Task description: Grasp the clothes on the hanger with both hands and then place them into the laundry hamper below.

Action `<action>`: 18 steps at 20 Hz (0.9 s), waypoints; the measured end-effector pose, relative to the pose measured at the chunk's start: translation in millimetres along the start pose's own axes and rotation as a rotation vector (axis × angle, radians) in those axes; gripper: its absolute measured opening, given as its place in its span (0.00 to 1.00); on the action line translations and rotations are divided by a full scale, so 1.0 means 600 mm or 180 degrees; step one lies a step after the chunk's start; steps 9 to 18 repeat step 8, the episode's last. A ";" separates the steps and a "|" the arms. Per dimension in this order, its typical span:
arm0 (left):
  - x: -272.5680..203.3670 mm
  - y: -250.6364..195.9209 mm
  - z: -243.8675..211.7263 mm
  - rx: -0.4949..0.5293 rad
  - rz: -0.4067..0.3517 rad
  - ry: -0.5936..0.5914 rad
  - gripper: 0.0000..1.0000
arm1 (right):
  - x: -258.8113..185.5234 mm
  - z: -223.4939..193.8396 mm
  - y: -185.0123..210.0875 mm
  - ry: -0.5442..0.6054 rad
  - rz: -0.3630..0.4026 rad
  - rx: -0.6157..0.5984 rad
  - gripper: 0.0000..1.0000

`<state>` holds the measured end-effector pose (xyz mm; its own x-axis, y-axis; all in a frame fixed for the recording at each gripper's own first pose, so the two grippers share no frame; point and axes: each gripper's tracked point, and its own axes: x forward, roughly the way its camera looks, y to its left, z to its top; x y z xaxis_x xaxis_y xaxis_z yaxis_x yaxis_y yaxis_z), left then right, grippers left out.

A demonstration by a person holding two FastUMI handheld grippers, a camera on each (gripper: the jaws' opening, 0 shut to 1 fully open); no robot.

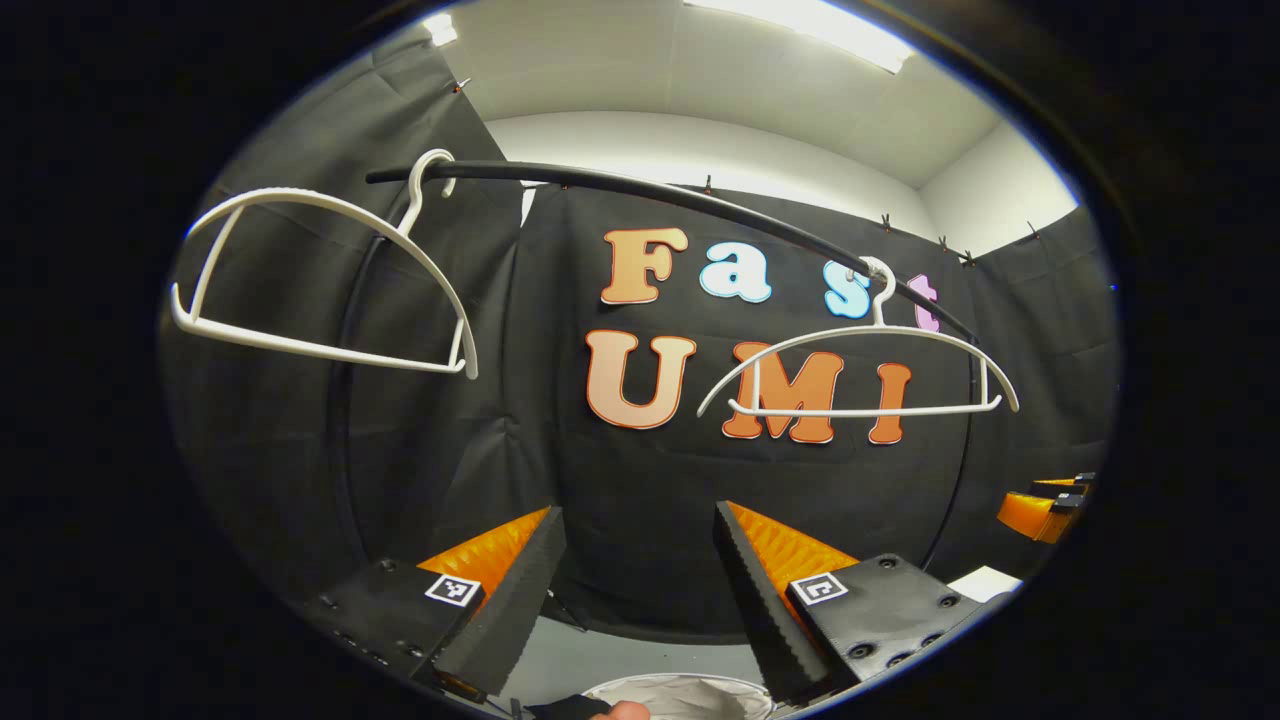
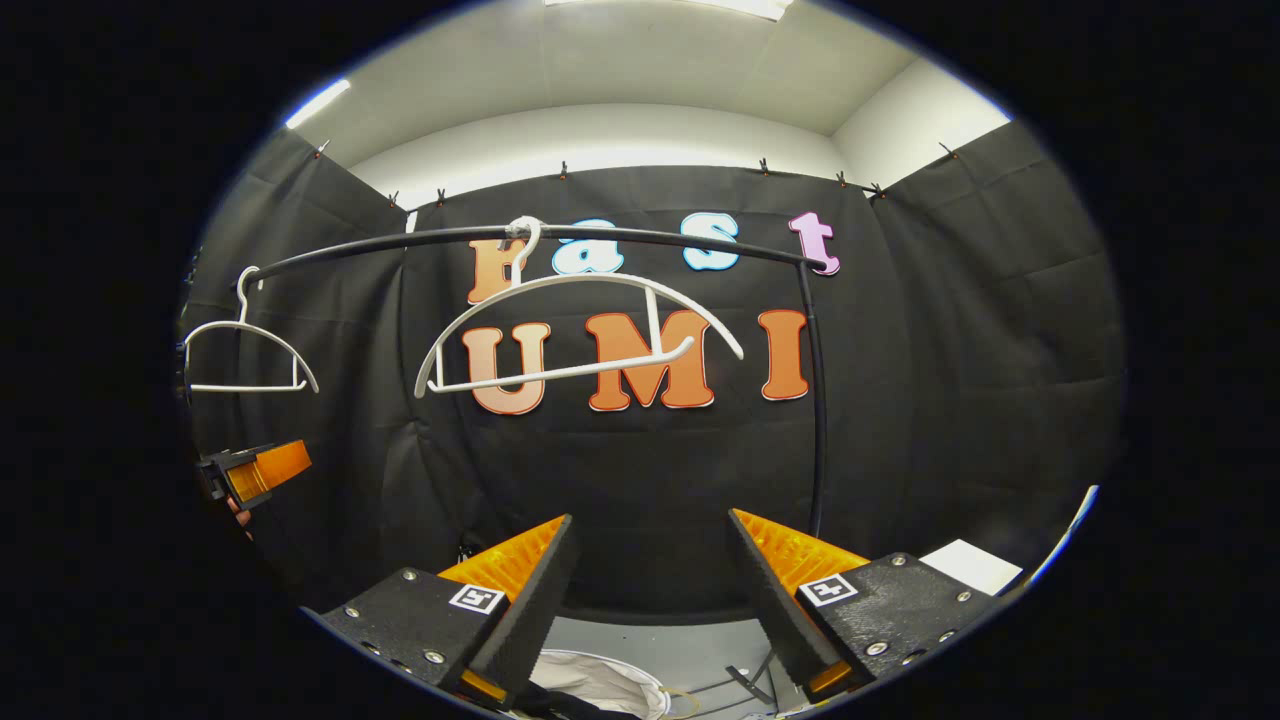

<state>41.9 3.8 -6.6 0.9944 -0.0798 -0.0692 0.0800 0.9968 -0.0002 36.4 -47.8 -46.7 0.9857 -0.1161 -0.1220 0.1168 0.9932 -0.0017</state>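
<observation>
In the left gripper view, pale crumpled clothes [image 1: 690, 697] are seen in the laundry hamper [image 1: 640, 682], low between the spread, empty fingers [image 1: 510, 600] of the left gripper [image 1: 640, 590]. In the right gripper view, white cloth [image 2: 600, 685] is seen below the right gripper [image 2: 650, 590], whose fingers [image 2: 775, 600] are spread wide.

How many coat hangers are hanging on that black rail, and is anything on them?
2, both bare. In the left gripper view, one white hanger hangs near the rail's left end, the other hanger toward the right end. More could hang outside the frame.
</observation>
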 end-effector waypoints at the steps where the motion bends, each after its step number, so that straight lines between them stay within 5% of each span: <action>1: 0.000 0.001 -0.001 0.0003 0.0002 -0.0001 0.96 | -0.002 0.001 0.000 -0.0003 0.0005 0.0001 0.92; 18: 0.000 0.001 0.003 0.0007 0.0017 -0.0042 0.96 | -0.010 0.006 0.003 -0.0024 0.0027 0.0006 1.00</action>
